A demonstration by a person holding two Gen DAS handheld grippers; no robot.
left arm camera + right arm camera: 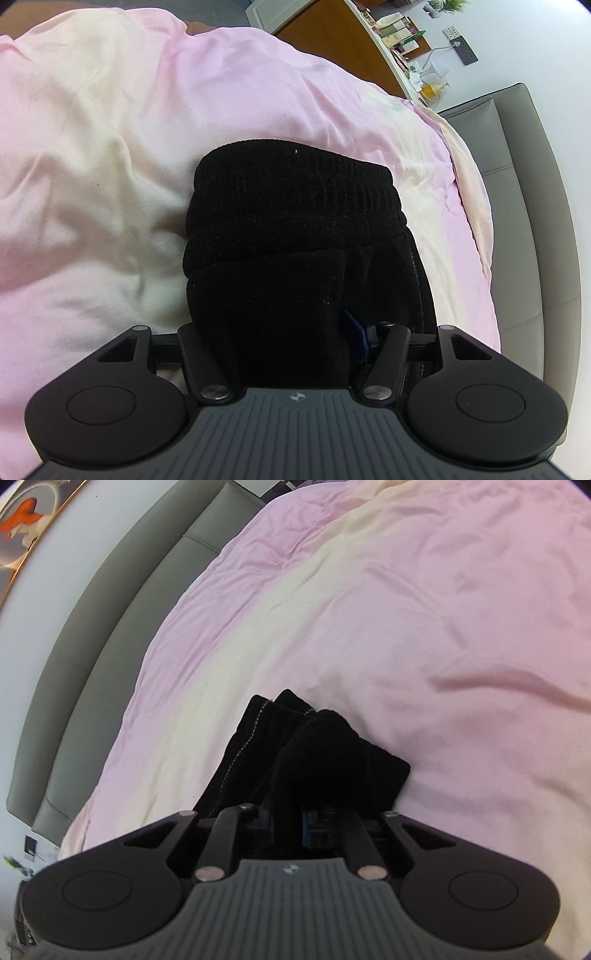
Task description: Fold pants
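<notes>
I'm mid-fold: the black pants (pixel 291 236) lie bunched on the pink duvet (pixel 110 147) of the bed. My right gripper (pixel 291 827) is clamped on a fold of them. My left gripper (pixel 284 354) straddles the waistband end, jaws apart, fabric between. Next I'd judge: close left, then lift both ends together.

Wide bare pink and cream duvet (pixel 110 155) open left of the black pants (pixel 291 236), grey padded headboard (pixel 524 206) walling the bed's far side, cluttered desk (pixel 391 40) beyond it, open duvet right of the pants in the right wrist view, cloth bunched against both grippers' fronts
</notes>
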